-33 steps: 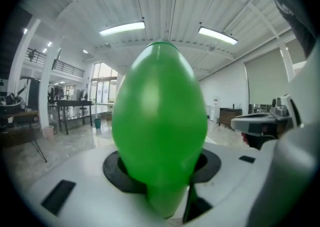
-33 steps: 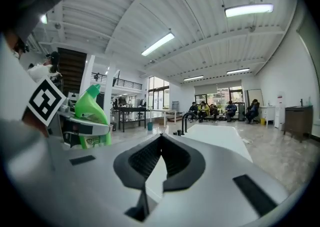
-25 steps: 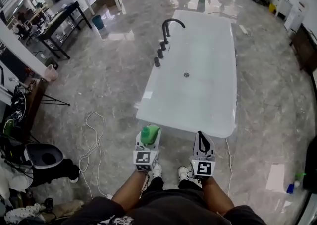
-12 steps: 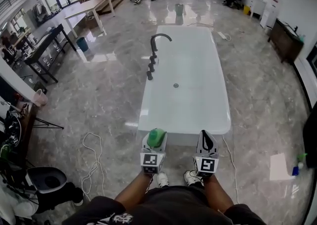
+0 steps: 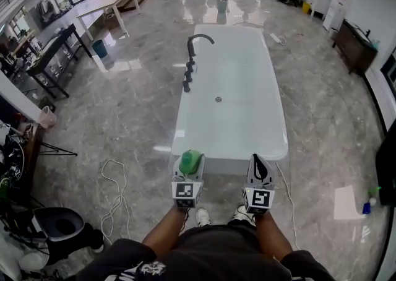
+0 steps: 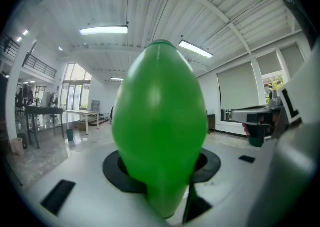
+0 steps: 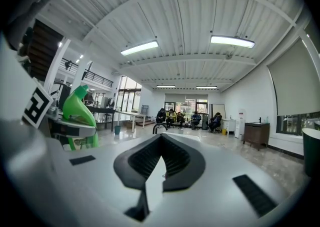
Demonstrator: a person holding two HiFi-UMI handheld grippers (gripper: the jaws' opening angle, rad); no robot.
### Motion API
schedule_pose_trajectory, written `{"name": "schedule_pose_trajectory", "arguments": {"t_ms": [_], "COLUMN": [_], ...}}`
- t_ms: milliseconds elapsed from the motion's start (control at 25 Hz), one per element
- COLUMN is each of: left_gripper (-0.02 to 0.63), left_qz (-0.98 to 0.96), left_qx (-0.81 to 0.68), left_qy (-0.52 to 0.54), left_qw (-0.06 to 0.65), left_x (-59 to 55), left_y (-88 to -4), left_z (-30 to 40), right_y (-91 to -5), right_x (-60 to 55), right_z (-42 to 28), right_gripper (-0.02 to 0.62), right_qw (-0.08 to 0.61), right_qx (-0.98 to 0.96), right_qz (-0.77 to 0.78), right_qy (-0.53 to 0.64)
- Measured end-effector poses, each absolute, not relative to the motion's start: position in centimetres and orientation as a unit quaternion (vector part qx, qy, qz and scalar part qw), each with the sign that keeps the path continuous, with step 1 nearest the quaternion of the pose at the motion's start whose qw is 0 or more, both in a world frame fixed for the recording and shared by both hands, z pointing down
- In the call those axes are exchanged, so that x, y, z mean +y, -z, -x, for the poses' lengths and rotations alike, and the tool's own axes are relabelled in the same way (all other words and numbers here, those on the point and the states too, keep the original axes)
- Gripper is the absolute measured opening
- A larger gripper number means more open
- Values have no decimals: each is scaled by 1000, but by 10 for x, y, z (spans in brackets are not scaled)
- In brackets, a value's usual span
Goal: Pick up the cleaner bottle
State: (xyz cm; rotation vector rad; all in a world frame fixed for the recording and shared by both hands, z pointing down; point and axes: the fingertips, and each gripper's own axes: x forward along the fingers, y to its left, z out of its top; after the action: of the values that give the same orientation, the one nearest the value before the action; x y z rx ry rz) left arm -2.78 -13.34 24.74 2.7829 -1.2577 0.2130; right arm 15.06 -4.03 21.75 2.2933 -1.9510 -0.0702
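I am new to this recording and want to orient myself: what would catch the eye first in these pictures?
First, the long white bathtub standing alone in the middle of the glossy marble floor, with a black faucet on its left rim. Next, the bright green cleaner bottle clamped in the left gripper at the bathtub's near end, beside the empty right gripper.

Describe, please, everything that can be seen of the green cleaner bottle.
The cleaner bottle is bright green and looks like smooth, glossy plastic. Its body is rounded and bulging, and the right gripper view shows it narrowing into a slanted neck. A label sits low on the body, too small to read. The left gripper is closed on the bottle and holds it roughly upright in the air, just before the near end of the white bathtub. Nothing else touches it.
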Motion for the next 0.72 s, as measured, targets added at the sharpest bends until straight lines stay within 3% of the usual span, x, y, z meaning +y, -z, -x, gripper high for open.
{"name": "schedule_pose_trajectory", "arguments": {"t_ms": [720], "left_gripper": [184], "left_qz": [-909], "left_qx": [-408], "left_qy": [-76], "left_qw": [46], "left_x": [-131], "left_y": [-269], "left_z": [42], "right_y": [-239], "right_x": [-40], "right_z": [-145], "right_gripper": [15], "right_qw": [70], "right_qx": [-632], "right_qz": [-772], "right_qy": [20]}}
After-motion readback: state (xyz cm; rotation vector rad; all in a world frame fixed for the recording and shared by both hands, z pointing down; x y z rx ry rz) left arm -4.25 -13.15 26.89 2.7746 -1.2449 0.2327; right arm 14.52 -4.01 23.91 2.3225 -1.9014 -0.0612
